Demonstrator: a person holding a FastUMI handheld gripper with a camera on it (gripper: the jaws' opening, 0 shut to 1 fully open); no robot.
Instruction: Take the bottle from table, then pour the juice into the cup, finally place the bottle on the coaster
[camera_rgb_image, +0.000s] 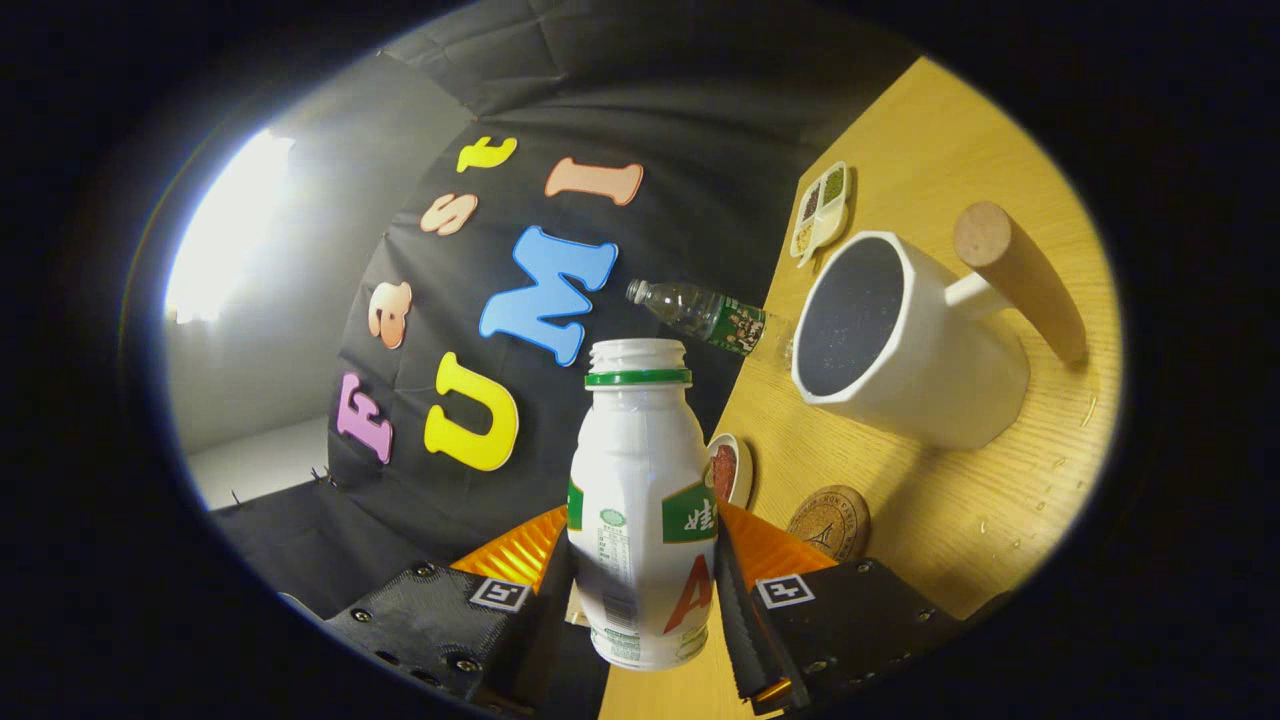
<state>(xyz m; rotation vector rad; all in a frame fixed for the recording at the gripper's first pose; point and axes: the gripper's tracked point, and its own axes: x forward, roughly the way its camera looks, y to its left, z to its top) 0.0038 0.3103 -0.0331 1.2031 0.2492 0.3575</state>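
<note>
Bottle (640, 500): smooth white plastic, slight sheen, printed glossy label, green plastic neck ring, ribbed open mouth; pinched on both sides by the fingers of the gripper (645, 590). Cup (905, 340): matt white, ceramic-looking, dark speckled interior, handle of smooth turned wood. Table (960, 500): light wood grain, satin finish, a few glistening droplets. Coaster (830, 522): round, cork-like or wooden, engraved, matt. Water bottle (705, 312): clear glossy plastic. Small divided dish (822, 210): pale, smooth. Wall cloth (640, 90): matt, creased
</note>
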